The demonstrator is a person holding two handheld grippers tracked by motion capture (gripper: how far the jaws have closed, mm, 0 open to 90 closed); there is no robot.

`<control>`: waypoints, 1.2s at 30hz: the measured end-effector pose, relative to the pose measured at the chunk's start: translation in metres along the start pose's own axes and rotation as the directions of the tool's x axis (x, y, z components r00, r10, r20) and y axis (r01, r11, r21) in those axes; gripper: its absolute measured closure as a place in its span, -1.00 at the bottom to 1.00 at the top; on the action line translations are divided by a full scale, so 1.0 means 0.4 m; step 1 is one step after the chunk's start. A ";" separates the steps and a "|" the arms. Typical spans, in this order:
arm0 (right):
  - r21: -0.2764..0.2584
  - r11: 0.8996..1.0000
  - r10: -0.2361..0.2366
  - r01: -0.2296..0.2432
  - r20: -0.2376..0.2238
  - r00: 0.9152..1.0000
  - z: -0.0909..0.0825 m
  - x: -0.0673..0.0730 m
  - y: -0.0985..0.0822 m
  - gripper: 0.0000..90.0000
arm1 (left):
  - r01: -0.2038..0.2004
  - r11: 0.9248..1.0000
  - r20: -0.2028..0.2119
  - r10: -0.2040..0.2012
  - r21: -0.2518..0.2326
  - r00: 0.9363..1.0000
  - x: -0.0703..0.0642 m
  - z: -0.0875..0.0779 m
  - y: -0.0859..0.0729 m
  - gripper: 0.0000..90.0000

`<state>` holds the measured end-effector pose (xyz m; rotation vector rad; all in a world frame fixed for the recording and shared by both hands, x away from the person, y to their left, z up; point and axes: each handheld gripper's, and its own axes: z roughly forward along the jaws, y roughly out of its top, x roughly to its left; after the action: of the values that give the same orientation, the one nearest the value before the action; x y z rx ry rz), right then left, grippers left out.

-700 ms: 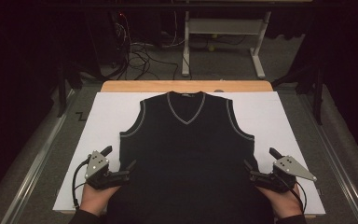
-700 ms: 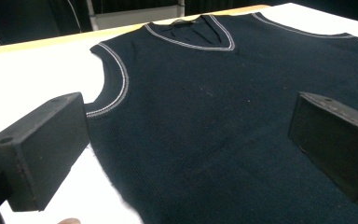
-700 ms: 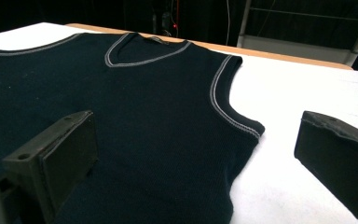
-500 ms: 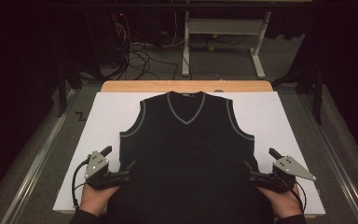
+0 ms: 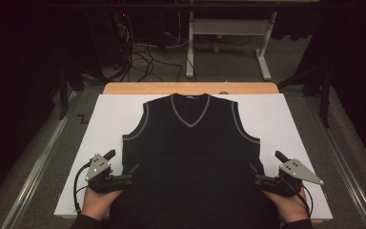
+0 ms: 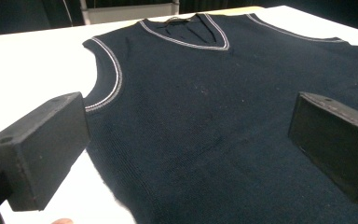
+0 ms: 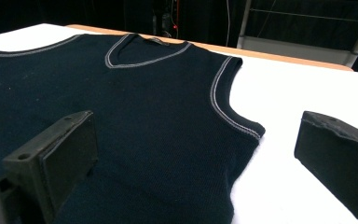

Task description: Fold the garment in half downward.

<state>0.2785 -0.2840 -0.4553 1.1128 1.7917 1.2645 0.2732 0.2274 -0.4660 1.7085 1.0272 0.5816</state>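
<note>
A dark navy sleeveless V-neck vest [image 5: 190, 152] with grey trim lies flat, neck toward the far side, on a white board [image 5: 105, 119]. My left gripper [image 5: 122, 162] is open at the vest's left side edge, below the armhole. One jaw stands over the board and the other over the fabric. In the left gripper view the vest [image 6: 205, 107] spreads between the wide-apart jaws of the left gripper [image 6: 186, 154]. My right gripper [image 5: 267, 162] is open at the vest's right side edge, straddling it the same way. The right gripper view shows the vest [image 7: 140, 102] and its right gripper [image 7: 196, 154] holding nothing.
The white board lies on a wooden table whose far edge [image 5: 190, 88] shows beyond the collar. Bare board [image 5: 276, 114] flanks the vest on both sides. Behind the table, a metal stand [image 5: 228, 28] and loose cables [image 5: 143, 52] are on the floor.
</note>
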 end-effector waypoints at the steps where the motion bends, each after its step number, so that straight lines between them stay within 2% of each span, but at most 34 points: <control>1: 0.000 1.000 0.000 0.000 0.000 1.000 0.000 0.000 0.000 -0.99 | 0.000 1.000 0.000 0.000 0.000 1.000 0.000 0.000 0.000 -1.00; 4: 0.001 1.000 -0.003 0.003 0.004 1.000 0.001 0.001 0.002 -0.99 | 0.013 1.000 0.009 -0.014 0.008 1.000 0.002 0.002 0.001 -1.00; 9: 0.007 1.000 -0.026 0.026 0.007 1.000 0.005 0.005 0.007 -0.99 | 0.012 1.000 0.017 -0.012 0.007 1.000 0.003 0.007 0.003 -1.00; 15: -0.006 1.000 -0.029 0.029 0.021 0.999 0.020 0.003 0.016 -0.99 | 0.008 1.000 0.015 -0.009 0.027 1.000 0.004 0.021 0.008 -1.00; 20: 0.006 1.000 -0.025 0.025 0.035 0.999 0.050 -0.006 0.021 -0.99 | 0.040 0.999 0.016 -0.041 0.034 0.999 0.014 0.037 0.016 -1.00; 23: 0.013 1.000 -0.015 0.014 0.036 0.999 0.070 -0.012 0.025 -0.99 | 0.063 0.996 0.016 -0.064 0.058 0.998 0.027 0.049 0.021 -1.00; 24: 0.022 1.000 -0.002 0.001 0.034 0.999 0.082 -0.013 0.029 -0.99 | 0.073 0.995 0.014 -0.074 0.065 0.997 0.033 0.053 0.022 -1.00; 27: 0.023 1.000 -0.010 0.010 0.029 1.000 0.093 -0.011 0.033 -0.99 | 0.090 0.993 0.005 -0.091 0.080 0.996 0.048 0.063 0.024 -1.00; 30: 0.031 0.999 -0.009 0.008 0.030 1.000 0.108 -0.013 0.039 -0.99 | 0.088 0.992 -0.002 -0.088 0.086 0.996 0.058 0.068 0.027 -1.00; 33: 0.034 0.999 -0.018 0.016 0.062 0.998 0.127 -0.020 0.049 -0.99 | 0.084 0.992 -0.040 -0.080 0.095 0.996 0.061 0.077 0.032 -1.00; 36: 0.048 0.999 -0.012 0.009 0.068 0.998 0.147 -0.032 0.058 -0.99 | 0.105 0.988 -0.055 -0.099 0.116 0.994 0.070 0.092 0.037 -1.00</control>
<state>0.3412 -0.2696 -0.4507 1.1578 1.7829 1.1689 0.3215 0.2304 -0.4682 1.7406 1.1975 0.5072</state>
